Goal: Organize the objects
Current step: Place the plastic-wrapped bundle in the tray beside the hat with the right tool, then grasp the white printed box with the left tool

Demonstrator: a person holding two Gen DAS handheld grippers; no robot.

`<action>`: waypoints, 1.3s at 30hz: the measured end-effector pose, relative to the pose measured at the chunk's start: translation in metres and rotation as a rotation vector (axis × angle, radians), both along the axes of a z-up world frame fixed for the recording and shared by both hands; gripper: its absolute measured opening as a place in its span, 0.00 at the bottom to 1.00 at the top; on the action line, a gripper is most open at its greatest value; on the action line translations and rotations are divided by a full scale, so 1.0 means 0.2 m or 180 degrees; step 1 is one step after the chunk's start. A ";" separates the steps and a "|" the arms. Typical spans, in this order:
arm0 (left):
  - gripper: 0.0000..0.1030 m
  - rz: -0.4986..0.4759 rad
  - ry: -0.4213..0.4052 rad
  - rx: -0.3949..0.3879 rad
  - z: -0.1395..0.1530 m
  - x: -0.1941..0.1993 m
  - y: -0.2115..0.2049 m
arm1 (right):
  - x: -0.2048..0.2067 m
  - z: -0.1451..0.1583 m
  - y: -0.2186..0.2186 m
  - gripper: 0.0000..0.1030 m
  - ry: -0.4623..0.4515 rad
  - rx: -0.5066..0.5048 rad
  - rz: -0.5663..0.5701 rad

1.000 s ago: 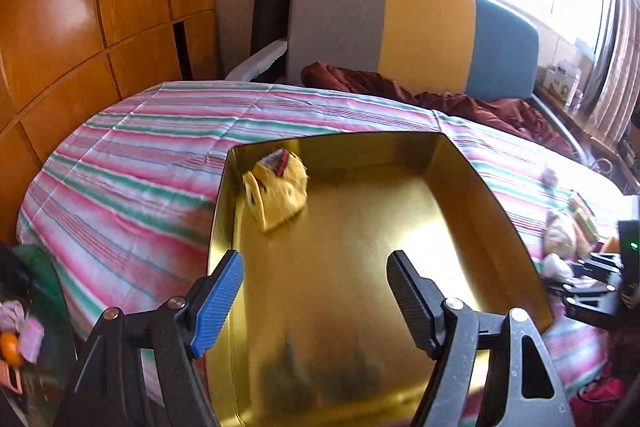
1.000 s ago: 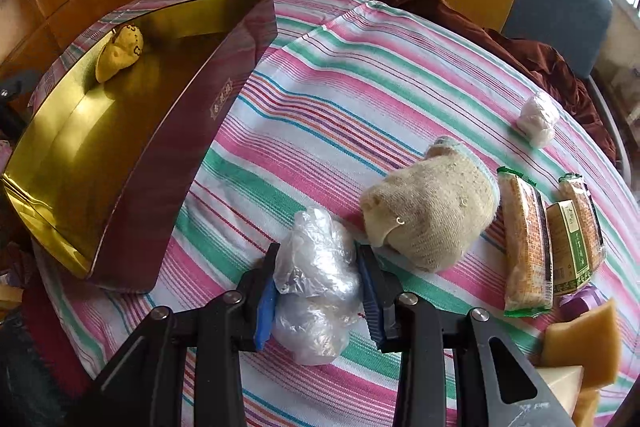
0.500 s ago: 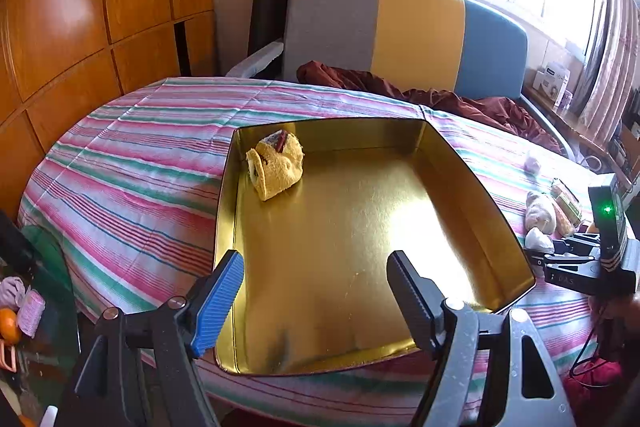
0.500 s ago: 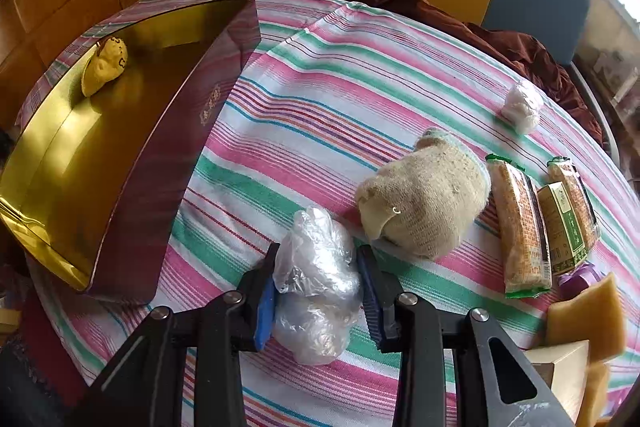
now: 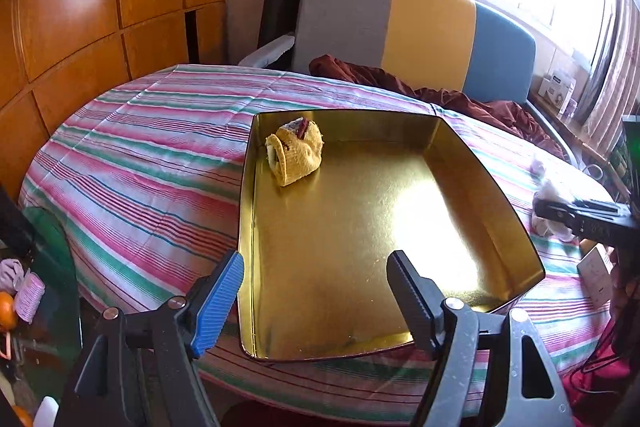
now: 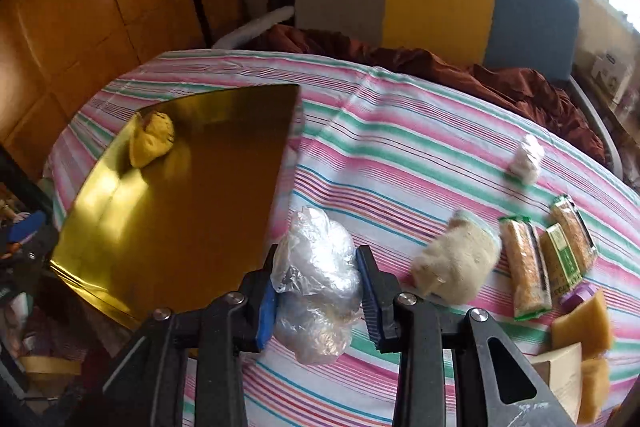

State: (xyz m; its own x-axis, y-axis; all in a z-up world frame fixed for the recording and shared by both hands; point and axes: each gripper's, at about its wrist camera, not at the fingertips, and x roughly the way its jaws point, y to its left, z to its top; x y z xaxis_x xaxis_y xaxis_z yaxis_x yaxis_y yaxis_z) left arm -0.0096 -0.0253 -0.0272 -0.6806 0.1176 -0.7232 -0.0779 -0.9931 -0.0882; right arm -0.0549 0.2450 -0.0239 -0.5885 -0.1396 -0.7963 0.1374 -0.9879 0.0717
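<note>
We can read no text in either view — the green labels on the snack packets (image 6: 560, 259) beside the striped worktop's edge carry print too small and blurred to make out, and the white box (image 5: 557, 91) by the window likewise.

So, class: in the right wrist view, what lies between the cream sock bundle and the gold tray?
The right claw, shut on the clear plastic bag, sits between the cream sock bundle and the gold tray, over striped tablecloth.
</note>
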 end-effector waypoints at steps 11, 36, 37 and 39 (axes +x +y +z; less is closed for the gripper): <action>0.72 0.0169 -0.0215 0.0393 -0.04 -0.04 -0.13 | -0.32 0.03 -0.64 0.69 -0.0113 -0.0892 0.0567; 0.71 -0.0935 -0.0237 0.0527 0.02 0.02 0.32 | 0.29 0.13 0.54 1.00 0.0330 -0.0274 -0.0895; 0.70 -0.1038 -0.0246 0.0530 0.04 0.03 0.38 | 0.33 0.15 0.63 1.00 0.0370 -0.0260 -0.1039; 0.66 -0.1237 -0.0304 0.0577 0.05 0.03 0.49 | 0.41 0.19 0.83 1.00 0.0456 -0.0301 -0.1385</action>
